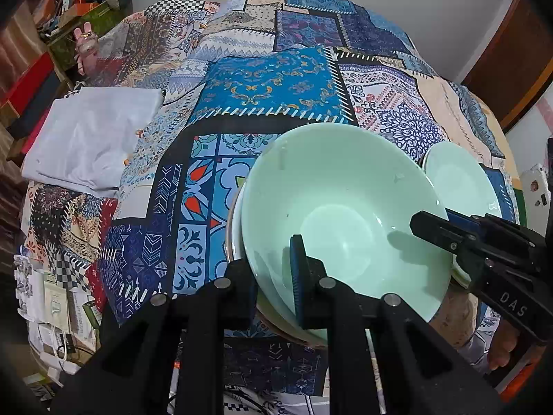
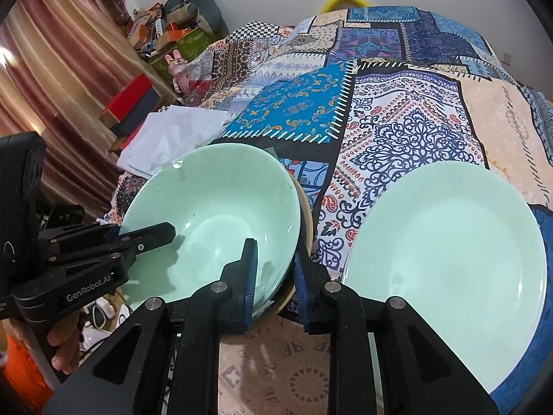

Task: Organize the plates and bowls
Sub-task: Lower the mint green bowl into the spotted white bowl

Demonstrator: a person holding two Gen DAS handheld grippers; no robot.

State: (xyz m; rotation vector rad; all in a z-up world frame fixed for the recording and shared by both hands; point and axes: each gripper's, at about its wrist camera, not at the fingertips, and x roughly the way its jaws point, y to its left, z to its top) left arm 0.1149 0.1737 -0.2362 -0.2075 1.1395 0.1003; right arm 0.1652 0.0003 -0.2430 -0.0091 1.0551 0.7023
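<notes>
Two black two-finger grippers with blue ribbed pads clamp one pale green bowl point(image 1: 342, 207) from opposite sides of its rim. Left gripper point(image 1: 276, 276): jaws drawn together on the near rim, one pad inside the bowl wall, the other outside. Right gripper point(image 2: 276, 273): jaws likewise pinched on the rim at the bowl's right side, one pad against the inner wall, the other outside it.

Bowl: glazed, smooth, glossy, wide conical wall, small flat round floor. It sits nested in other crockery; a cream or tan rim point(image 2: 306, 214) shows beneath its edge, number of pieces below cannot be told.

Plate point(image 2: 449, 259): same pale green glaze, round, shallow, broad flat centre, lying flat just beside the bowl to its right, apart from it.

Support: patchwork-printed cloth point(image 1: 269, 83), matte, blue, cream and black panels with stitched-look borders, covering a soft, rounded surface.

White folded fabric point(image 1: 93, 138): creased, lying on the cloth beyond the bowl, to its left.

Hand point(image 2: 65, 346): fingers wrapped on the left gripper's handle.
</notes>
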